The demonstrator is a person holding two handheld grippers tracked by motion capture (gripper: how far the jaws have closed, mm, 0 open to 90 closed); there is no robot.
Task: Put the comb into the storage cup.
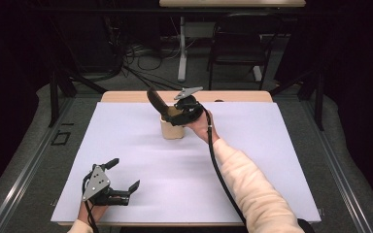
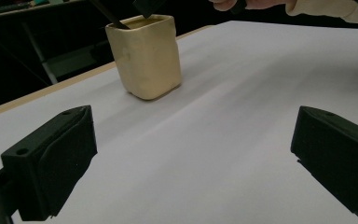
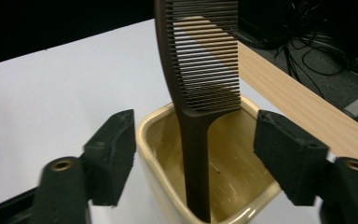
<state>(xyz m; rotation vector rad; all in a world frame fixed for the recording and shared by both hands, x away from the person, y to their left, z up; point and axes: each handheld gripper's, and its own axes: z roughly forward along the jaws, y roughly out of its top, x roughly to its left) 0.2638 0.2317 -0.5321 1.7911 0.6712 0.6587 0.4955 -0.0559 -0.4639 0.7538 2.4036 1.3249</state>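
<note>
A white sheet [image 1: 184, 165] is covering most of the wooden table [image 1: 126, 96], whose bare far edge is showing beyond it. Past the table, a dark chair [image 1: 238, 46] is standing on the floor among loose cables [image 1: 141, 53].

The person's right sleeve [image 1: 252, 184] is reaching in from the near right toward the middle of the far side, where the right gripper [image 1: 175, 115] is hovering right over a cream cup [image 1: 172, 128]. In the right gripper view its jaws are standing apart on either side of the cup's [image 3: 168, 186] mouth, pressing on nothing.

A dark comb [image 3: 200, 70] is standing in the cup, handle down and teeth up, leaning toward the far left; it is sitting between the open jaws, and as far as I can tell neither pad is touching it.

The left gripper [image 1: 121, 182] is resting at the near left of the sheet, well apart from the cup, its jaws spread wide and empty.
</note>
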